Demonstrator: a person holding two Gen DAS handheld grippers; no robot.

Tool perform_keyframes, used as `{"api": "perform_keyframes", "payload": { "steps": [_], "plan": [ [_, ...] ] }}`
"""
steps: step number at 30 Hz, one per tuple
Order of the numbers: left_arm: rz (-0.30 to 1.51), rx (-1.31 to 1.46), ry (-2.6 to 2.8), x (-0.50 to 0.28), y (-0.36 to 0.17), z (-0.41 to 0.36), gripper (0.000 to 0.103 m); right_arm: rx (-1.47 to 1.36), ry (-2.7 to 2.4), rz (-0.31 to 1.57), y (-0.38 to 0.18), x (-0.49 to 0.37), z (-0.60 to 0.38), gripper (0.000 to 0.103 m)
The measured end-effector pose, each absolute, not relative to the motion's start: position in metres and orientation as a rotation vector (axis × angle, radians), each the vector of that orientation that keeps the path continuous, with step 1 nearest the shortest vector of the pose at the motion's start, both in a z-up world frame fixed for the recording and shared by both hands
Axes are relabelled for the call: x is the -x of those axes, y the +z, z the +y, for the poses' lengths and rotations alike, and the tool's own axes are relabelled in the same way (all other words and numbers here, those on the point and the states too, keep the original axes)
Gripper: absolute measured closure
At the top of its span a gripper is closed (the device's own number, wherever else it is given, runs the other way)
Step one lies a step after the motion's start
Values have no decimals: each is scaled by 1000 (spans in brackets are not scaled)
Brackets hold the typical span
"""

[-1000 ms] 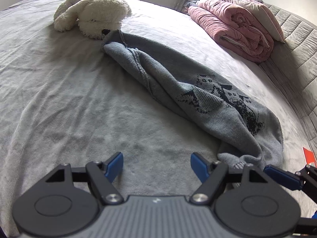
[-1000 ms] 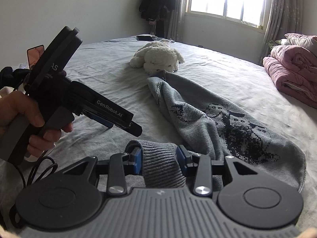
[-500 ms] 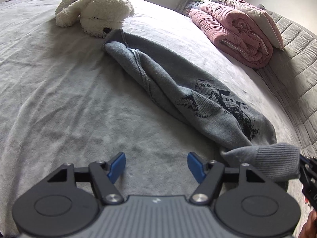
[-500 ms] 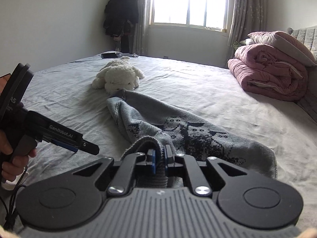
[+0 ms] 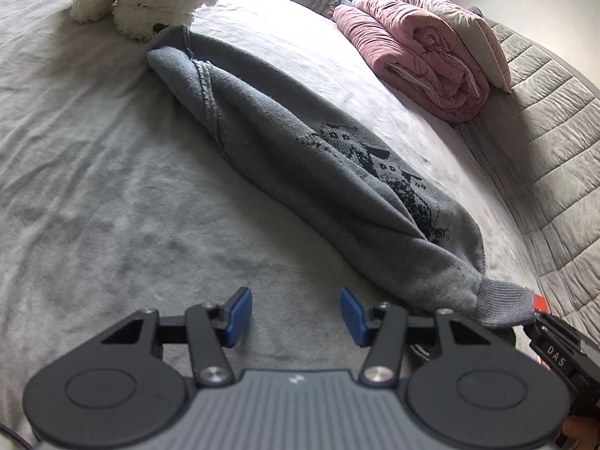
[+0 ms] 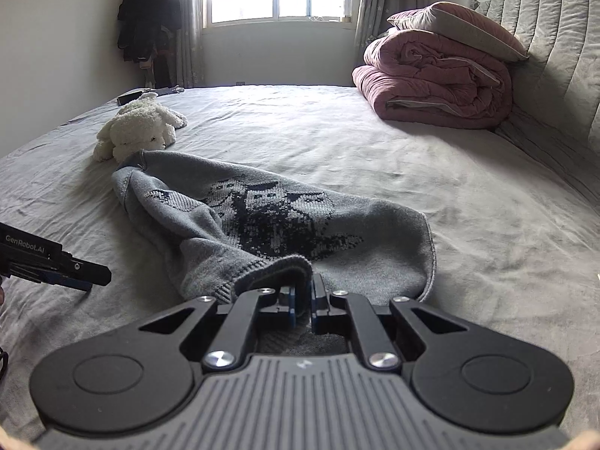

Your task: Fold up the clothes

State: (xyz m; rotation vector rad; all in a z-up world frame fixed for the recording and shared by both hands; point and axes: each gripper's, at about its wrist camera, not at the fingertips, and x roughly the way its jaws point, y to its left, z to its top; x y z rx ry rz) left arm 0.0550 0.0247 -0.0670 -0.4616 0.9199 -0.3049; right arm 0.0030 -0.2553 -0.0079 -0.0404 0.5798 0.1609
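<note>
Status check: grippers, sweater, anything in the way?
Right gripper shut on ribbed cuff of grey knit sweater. Left gripper closing, nothing between its fingers. Sweater bunched lengthwise on grey bed sheet. White plush toy touching its far end.

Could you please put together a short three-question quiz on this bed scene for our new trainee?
1. True or false: the right gripper is clamped on the grey sweater's ribbed cuff.
2. What touches the sweater's far end: (a) plush toy, (b) pink quilt, (c) pillow?
3. What lies between the left gripper's closing jaws?

Key: 1 true; 2 a; 3 only bare bedsheet.
</note>
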Motion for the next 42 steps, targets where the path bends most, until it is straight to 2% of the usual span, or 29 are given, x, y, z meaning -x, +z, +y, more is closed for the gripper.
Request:
{"api": "perform_keyframes", "payload": {
  "steps": [16, 18, 19, 21, 23, 24, 31, 42],
  "plan": [
    [892, 843, -246, -62, -89, -27, 51, -76, 209, 615, -8, -12, -272, 94],
    [887, 888, -231, -65, -92, -30, 56, -90, 213, 620, -8, -12, -274, 94],
    [883, 901, -220, -66, -93, -31, 62, -98, 216, 623, -8, -11, -274, 94],
    [876, 884, -203, -65, -93, -35, 75, -120, 227, 627, -7, -10, -276, 94],
    [880, 878, -206, -65, -93, -37, 98, -124, 242, 619, -4, -7, -275, 94],
    [872, 874, -201, -64, -91, -37, 101, -122, 251, 611, -1, -5, -274, 94],
    [744, 748, -128, -45, -52, -26, 102, -165, 315, 583, 12, 5, -274, 94],
    [675, 553, -72, -24, -7, 21, 102, -254, 497, 608, 24, 14, -247, 94]
  ]
}}
